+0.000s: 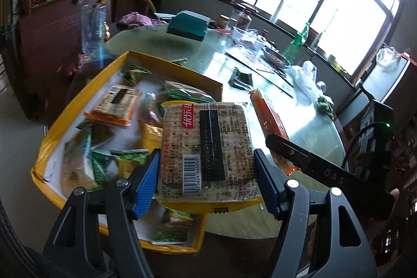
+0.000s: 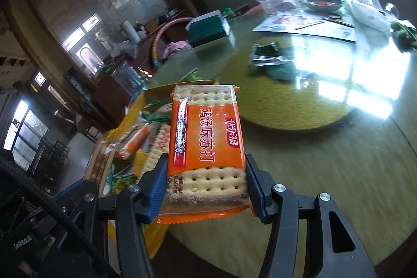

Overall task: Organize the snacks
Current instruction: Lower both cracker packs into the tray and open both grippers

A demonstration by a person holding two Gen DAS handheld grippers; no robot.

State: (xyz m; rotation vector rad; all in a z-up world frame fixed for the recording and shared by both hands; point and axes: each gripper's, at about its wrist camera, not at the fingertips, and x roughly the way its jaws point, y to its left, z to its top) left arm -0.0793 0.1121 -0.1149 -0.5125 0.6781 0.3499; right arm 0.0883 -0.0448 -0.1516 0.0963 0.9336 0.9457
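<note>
So, two cracker packs held over the yellow box (image 1: 78, 106).
The left gripper (image 1: 207, 183) clamps a yellow-edged pack (image 1: 206, 147) (barcode up); the right gripper (image 2: 206, 189) pinches an orange pack (image 2: 206, 147).

A round glass-topped table (image 2: 338, 137) carries a yellow cardboard box (image 1: 78, 106) of snack packets at its near edge. A crumpled green wrapper (image 2: 265, 55) lies mid-table; a teal box (image 2: 208, 29), a clear tub (image 2: 280, 1) and a food bowl (image 2: 323, 2) sit farther back.
</note>
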